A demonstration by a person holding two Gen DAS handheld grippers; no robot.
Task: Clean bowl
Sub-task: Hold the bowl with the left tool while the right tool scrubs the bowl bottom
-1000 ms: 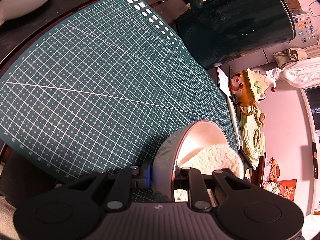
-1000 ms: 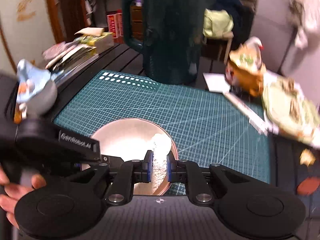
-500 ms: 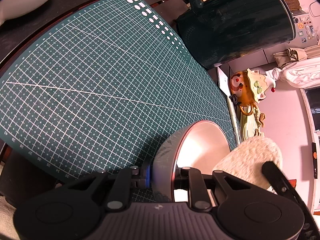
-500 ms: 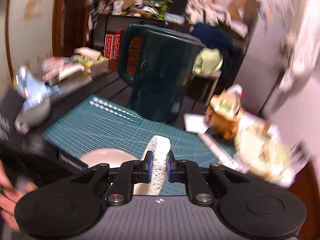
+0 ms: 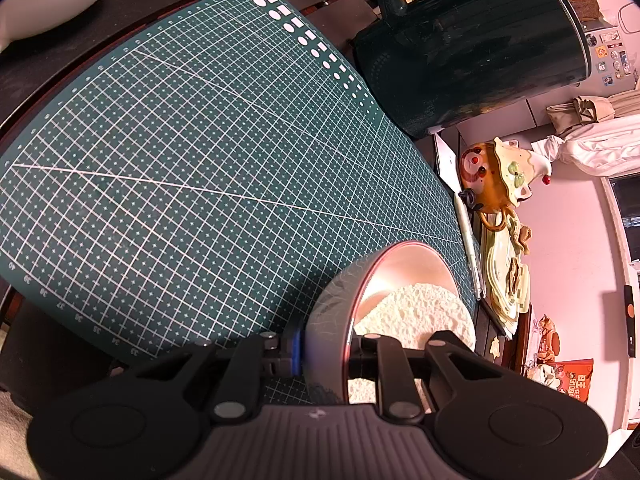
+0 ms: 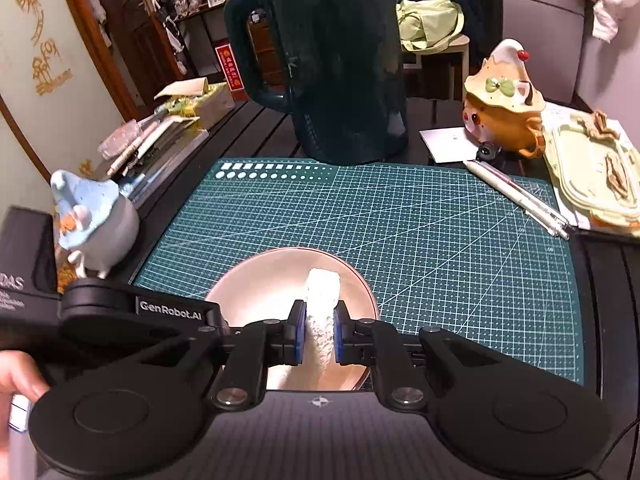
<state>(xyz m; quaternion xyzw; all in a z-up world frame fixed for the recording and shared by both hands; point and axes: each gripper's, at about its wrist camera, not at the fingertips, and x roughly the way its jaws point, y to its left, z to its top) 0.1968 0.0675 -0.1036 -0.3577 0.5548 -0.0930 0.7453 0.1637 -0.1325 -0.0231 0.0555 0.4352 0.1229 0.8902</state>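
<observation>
Sponge back inside the bowl — the wipe goes on.

The left gripper (image 5: 324,354) has its fingers clamped on the rim of the shallow pink ceramic bowl (image 6: 280,280), one inside and one outside the wall, pinning it at the near edge of the green gridded cutting mat (image 6: 400,216) on the dark desk (image 6: 600,360). The right gripper (image 6: 319,334) has its fingers closed on the round white porous sponge (image 6: 322,300), held on edge. Half a second ago that sponge was lifted clear, off to the bowl's right side; now it sits down in the basin again, seemingly touching the inner surface. I judge this as the start of another scrubbing pass — cleaning is under way, not finished. The dark green plastic jug (image 6: 340,64) stands beyond the mat, well apart.
</observation>
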